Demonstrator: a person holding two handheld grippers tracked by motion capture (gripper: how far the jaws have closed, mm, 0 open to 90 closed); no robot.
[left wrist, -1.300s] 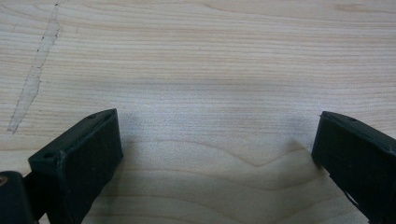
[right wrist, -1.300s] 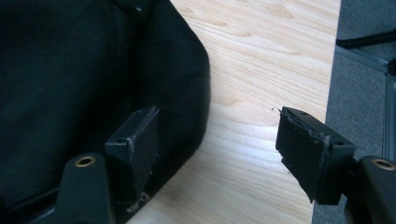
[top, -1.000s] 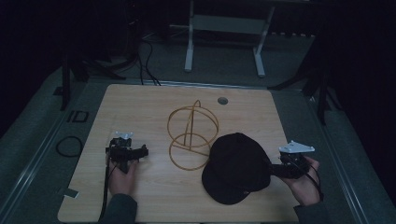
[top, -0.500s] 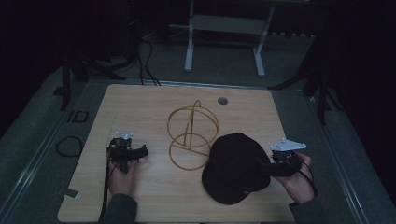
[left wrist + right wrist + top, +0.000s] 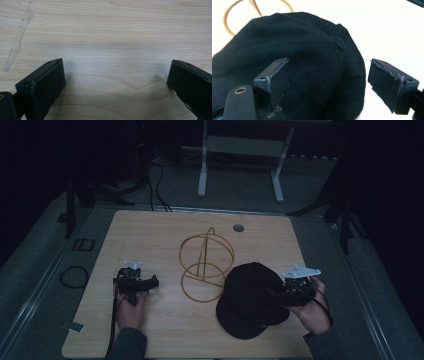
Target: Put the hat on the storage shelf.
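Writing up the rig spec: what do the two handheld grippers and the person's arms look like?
Both are black. The left gripper trails a dark cable toward the table's near edge. The right gripper carries a pale grey three-cornered plate on top. The fingers are blocky black pads with small screw holes; the right one's pad edges look scuffed. A dark sleeve covers the left forearm.

The only readable mark is "ID" [image 5: 83, 244], dark letters on the grey floor strip just off the bench's [image 5: 150, 227] edge, up and outward from the left claw [image 5: 150, 283]. Nothing else carries legible writing.
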